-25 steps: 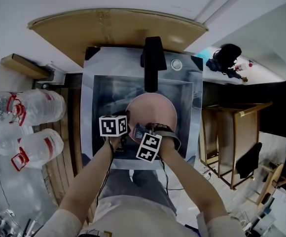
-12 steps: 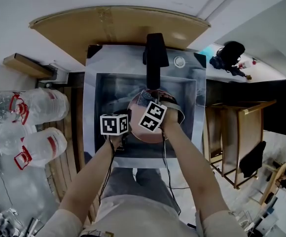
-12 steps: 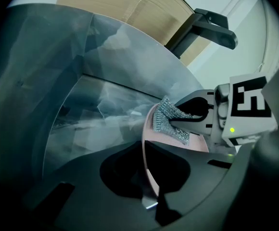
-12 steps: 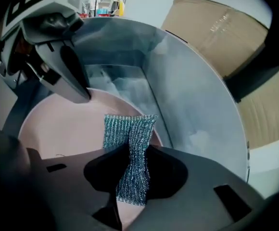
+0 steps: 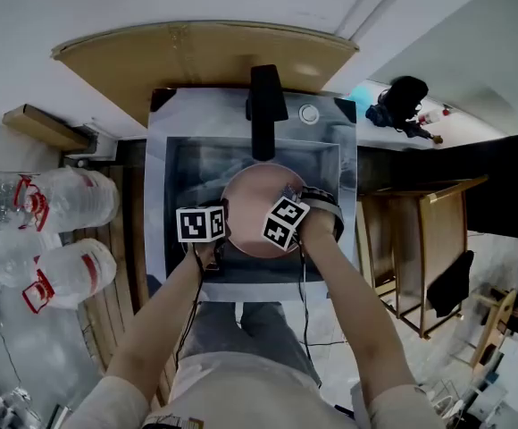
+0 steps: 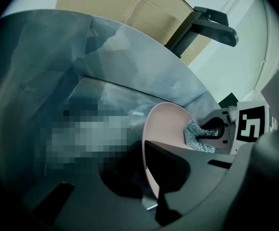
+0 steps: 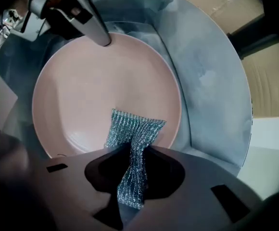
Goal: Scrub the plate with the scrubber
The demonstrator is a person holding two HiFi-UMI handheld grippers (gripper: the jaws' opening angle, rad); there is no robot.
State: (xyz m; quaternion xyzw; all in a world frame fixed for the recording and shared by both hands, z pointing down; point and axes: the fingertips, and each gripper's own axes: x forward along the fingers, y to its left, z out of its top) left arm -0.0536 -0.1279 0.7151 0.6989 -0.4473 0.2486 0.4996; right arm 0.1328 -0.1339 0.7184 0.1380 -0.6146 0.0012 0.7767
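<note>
Readable text: we find none in any view | Markers: we see black-and-white square code patterns on the left cube (image 5: 204,223) and the right cube (image 5: 285,222), with no letters or digits | Bottles (image 5: 71,271): red labels, their print too small for us to read

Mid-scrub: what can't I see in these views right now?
- Most of the sink bottom: head view, under the plate.
- Where the scrubber meets the plate: head view, the right gripper's marker cube covers it.
- Plate's near rim: right gripper view, behind the gripper's body.
- Part of the sink wall: left gripper view, mosaic patch.
</note>
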